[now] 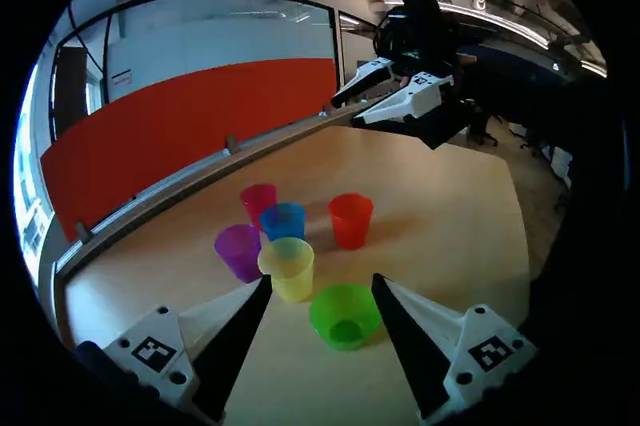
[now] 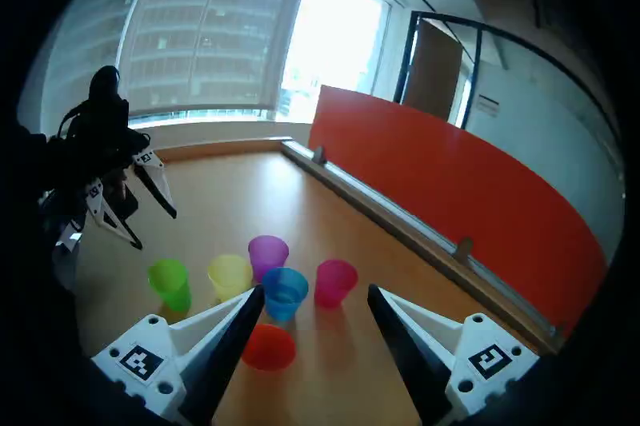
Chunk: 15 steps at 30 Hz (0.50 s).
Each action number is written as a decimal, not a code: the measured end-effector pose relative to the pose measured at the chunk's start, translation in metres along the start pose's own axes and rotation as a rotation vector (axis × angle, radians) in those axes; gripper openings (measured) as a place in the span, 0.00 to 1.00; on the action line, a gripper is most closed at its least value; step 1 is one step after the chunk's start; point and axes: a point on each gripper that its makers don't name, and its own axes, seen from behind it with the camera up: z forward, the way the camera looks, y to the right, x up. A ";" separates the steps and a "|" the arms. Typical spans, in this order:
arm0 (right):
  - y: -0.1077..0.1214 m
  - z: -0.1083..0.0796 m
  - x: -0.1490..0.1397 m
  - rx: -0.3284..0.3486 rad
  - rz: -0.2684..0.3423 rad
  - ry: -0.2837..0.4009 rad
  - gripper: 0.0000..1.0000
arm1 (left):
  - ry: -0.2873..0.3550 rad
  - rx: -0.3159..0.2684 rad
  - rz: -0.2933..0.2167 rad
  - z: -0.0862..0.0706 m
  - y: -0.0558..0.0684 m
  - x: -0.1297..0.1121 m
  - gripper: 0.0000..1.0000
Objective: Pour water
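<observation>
Six plastic cups stand upright in a loose cluster on the pale wooden worktop point(image 1: 448, 210): the green cup point(image 1: 346, 316) is at one end, with the yellow cup point(image 1: 286, 266) and purple cup point(image 1: 238, 250) just beside it, then the blue cup point(image 1: 282, 222) and pink cup point(image 1: 258, 201) close together, and the red cup point(image 1: 351, 220) slightly apart with bare wood all round it. The left claw point(image 1: 322, 280) is spread wide and grips nothing, and the green cup shows in its gap. The right claw point(image 2: 314, 292) is likewise released and empty, with the red and blue cups nearest its fingers. Broad open worktop lies on the red cup's side, running to an angled edge. The opposite long edge carries a grey rail point(image 1: 200, 174) and a red partition point(image 1: 200, 114). Bright windows point(image 2: 336, 42) close off the far end of the room
</observation>
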 end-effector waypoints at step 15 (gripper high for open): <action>0.000 0.023 0.000 0.033 -0.009 -0.009 1.00 | -0.058 -0.042 0.001 0.013 0.016 -0.033 0.93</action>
